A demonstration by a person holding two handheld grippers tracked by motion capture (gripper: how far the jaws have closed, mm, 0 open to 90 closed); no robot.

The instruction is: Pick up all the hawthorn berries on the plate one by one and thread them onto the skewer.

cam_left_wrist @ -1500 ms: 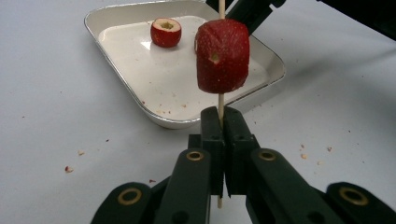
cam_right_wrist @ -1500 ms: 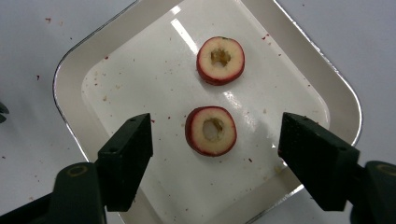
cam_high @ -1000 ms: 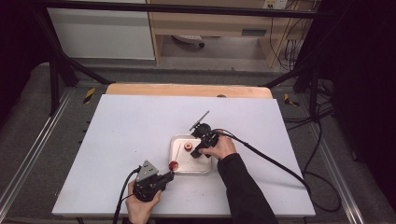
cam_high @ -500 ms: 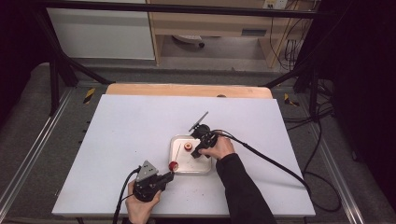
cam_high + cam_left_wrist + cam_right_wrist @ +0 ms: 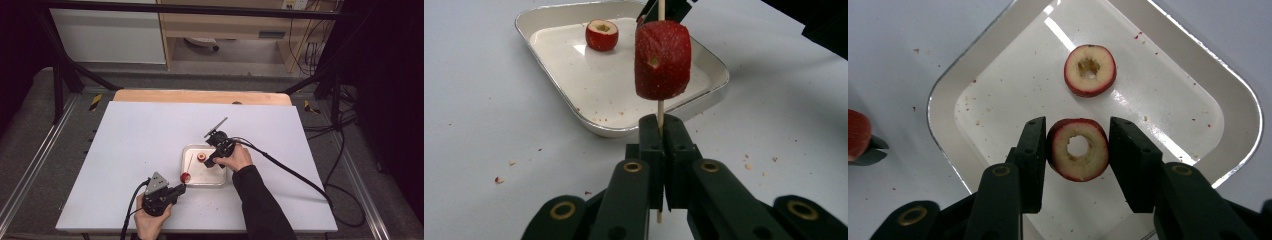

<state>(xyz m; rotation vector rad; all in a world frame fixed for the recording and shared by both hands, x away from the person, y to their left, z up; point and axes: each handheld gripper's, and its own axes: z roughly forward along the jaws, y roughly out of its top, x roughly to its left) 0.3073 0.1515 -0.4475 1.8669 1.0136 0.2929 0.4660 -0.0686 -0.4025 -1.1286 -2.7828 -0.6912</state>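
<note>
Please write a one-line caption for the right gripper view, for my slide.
Right claw straddles a cored red fruit slice in a white tray; another slice lies beyond.

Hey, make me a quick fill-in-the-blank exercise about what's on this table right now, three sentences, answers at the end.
1. The left tool is shut on a thin wooden ____ that runs through a red fruit piece.
2. The right tool has its jaws either side of a cored ____ slice.
3. Both slices lie in a white ____.

Answers: skewer; fruit; tray
</note>
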